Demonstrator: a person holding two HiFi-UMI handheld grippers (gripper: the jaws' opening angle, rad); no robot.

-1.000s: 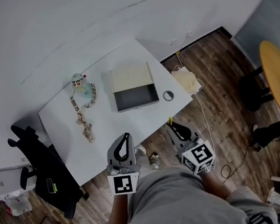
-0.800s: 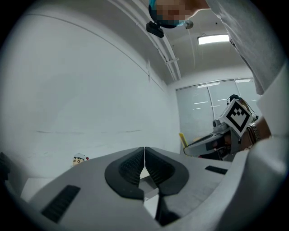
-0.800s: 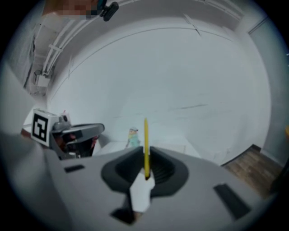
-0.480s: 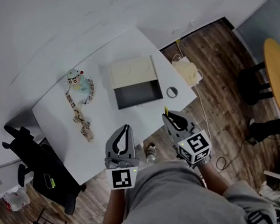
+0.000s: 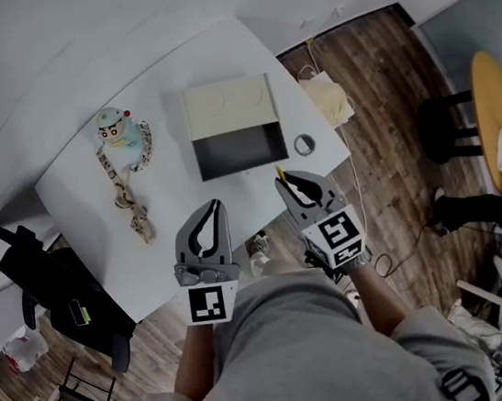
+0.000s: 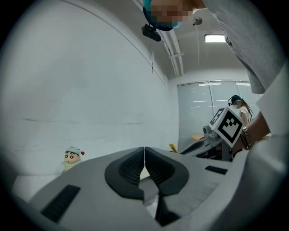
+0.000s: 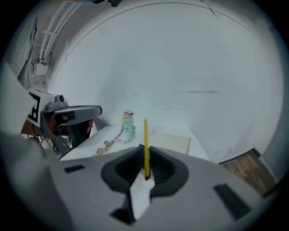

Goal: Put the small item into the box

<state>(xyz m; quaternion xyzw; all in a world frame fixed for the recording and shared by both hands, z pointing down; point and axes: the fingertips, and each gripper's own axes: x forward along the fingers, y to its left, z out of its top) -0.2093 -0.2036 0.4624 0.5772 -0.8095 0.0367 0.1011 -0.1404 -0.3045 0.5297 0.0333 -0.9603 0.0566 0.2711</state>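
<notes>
Right gripper (image 5: pixel 292 181) is clamping a thin yellow stick (image 5: pixel 280 174) – the small item – between its jaws; in the right gripper view the stick (image 7: pixel 145 142) is standing straight out from the pads, its long axis running along the jaws. A white scrap is showing at its base; what it is can't be told.

Left gripper (image 5: pixel 214 211) is hanging empty, jaws pressed together, over the near edge of the table (image 5: pixel 168 202).

The open box (image 5: pixel 240 153) is lying ahead of both grippers with its dark cavity facing up. The stick's tip is sitting just beside the box's near right corner, not yet over the cavity. The right gripper is carrying the load and is judged the nearer one, so the coming move is looking like a short push forward and leftward

A toy figure (image 5: pixel 116 130) is standing well to the left
</notes>
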